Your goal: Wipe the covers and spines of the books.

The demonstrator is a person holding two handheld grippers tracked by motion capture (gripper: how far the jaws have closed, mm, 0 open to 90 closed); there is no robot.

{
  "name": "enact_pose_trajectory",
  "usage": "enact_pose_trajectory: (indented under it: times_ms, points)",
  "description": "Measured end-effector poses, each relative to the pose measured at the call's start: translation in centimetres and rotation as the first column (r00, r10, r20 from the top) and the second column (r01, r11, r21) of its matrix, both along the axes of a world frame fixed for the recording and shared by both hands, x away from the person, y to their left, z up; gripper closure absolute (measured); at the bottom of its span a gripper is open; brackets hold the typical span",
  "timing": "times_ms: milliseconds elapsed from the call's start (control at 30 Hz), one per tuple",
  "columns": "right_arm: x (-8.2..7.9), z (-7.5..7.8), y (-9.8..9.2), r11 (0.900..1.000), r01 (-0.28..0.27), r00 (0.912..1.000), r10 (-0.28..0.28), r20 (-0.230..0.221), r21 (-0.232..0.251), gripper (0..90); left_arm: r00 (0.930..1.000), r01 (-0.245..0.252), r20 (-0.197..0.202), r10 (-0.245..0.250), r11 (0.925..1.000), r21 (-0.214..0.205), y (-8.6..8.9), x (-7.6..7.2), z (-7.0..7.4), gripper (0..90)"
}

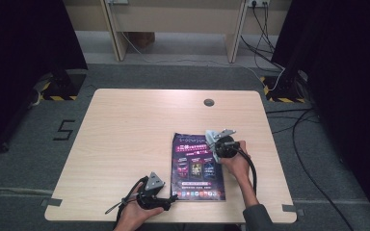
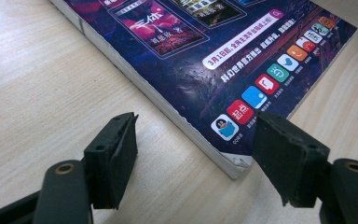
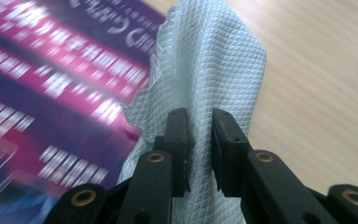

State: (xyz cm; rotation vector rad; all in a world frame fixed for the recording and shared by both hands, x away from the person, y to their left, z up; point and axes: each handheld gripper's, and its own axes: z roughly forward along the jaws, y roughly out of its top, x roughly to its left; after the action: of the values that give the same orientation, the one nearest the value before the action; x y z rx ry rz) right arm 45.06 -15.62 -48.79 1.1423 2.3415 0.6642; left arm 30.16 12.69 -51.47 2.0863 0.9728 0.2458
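From above, a magazine (image 1: 197, 167) lies flat on the near right part of the counter (image 1: 125, 134), its dark purple cover up. The left tongs (image 1: 171, 198) sit at its near left corner, held low in the left hand (image 1: 135, 211), and the right tongs (image 1: 213, 140) are over its far right corner in the right hand (image 1: 236, 161). The left gripper view brings out what the high view cannot: the left tongs (image 2: 196, 154) stand open, jaws apart on either side of the magazine's (image 2: 205, 56) near corner, the left jaw over bare counter (image 2: 37, 93), the right jaw at the cover's edge, neither pressing on it; the page block's white edge and a row of small coloured icons are plain here. The right gripper view shows the right tongs (image 3: 200, 135) closed on a pale, quilted cloth (image 3: 209, 65), which stands bunched up from between the jaws over the blurred cover (image 3: 51, 93), with bare counter (image 3: 317, 93) to the right. From above the cloth (image 1: 212, 137) is only a small pale patch at the tongs. A round hole (image 1: 209, 102) sits near the counter's far edge. Cables (image 1: 298, 130) cross the floor to the right, and a marking (image 1: 63, 130) lies on the floor to the left.
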Motion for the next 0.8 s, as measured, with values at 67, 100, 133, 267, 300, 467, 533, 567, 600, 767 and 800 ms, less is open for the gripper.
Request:
enact_pose_trajectory:
  times_ms: [67,100,133,267,300,467,533,567,600,767,800]
  points:
    - [-1.1,0.0,-0.3,0.9994,-0.034,0.9994,0.034,0.007,0.000,78.1,1.0000,-0.001,0.000,0.001,1.0000,0.001,0.0,0.0,0.0,30.1]
    - [-1.7,0.0,-0.4,0.9989,-0.046,0.9989,0.046,0.008,-0.004,78.2,1.0000,0.001,-0.002,-0.001,1.0000,0.002,0.0,0.0,0.0,30.0]
    - [-2.3,0.0,-0.5,0.9981,-0.060,0.9981,0.061,0.010,-0.010,78.2,1.0000,0.002,-0.002,-0.002,1.0000,0.000,0.0,0.0,0.0,30.0]
    - [-4.5,0.1,-0.3,0.9932,-0.104,0.9945,0.105,0.007,-0.051,78.1,1.0000,-0.001,-0.001,0.001,1.0000,0.002,0.0,0.0,0.0,30.0]
    - [-5.2,0.1,-0.2,0.9913,-0.115,0.9933,0.116,0.006,-0.064,78.1,1.0000,0.000,-0.002,0.000,1.0000,0.002,0.0,0.0,0.0,30.0]
    - [-7.4,0.0,0.0,0.9850,-0.154,0.9875,0.156,0.024,-0.079,77.6,1.0000,-0.002,0.001,0.002,1.0000,0.000,0.0,0.0,0.0,29.9]
    - [-8.4,0.0,0.3,0.9815,-0.175,0.9837,0.178,0.027,-0.077,77.7,1.0000,-0.002,0.003,0.002,1.0000,-0.002,0.0,0.0,0.0,29.8]
    - [-9.0,0.0,0.4,0.9790,-0.191,0.9809,0.193,0.026,-0.072,77.7,1.0000,-0.005,0.003,0.005,1.0000,-0.004,0.0,-0.1,0.0,29.8]
    - [-9.7,0.0,0.5,0.9761,-0.207,0.9778,0.208,0.020,-0.067,77.7,1.0000,-0.005,0.004,0.005,1.0000,-0.004,0.0,-0.1,0.0,29.9]
    - [-12.4,0.0,0.8,0.9663,-0.255,0.9667,0.256,0.013,-0.034,77.4,1.0000,-0.005,0.006,0.005,1.0000,-0.003,0.0,-0.1,0.0,29.8]
    - [-12.9,-0.1,0.8,0.9660,-0.257,0.9663,0.257,0.010,-0.027,77.4,1.0000,-0.006,0.006,0.007,1.0000,-0.003,0.0,-0.1,0.0,29.8]
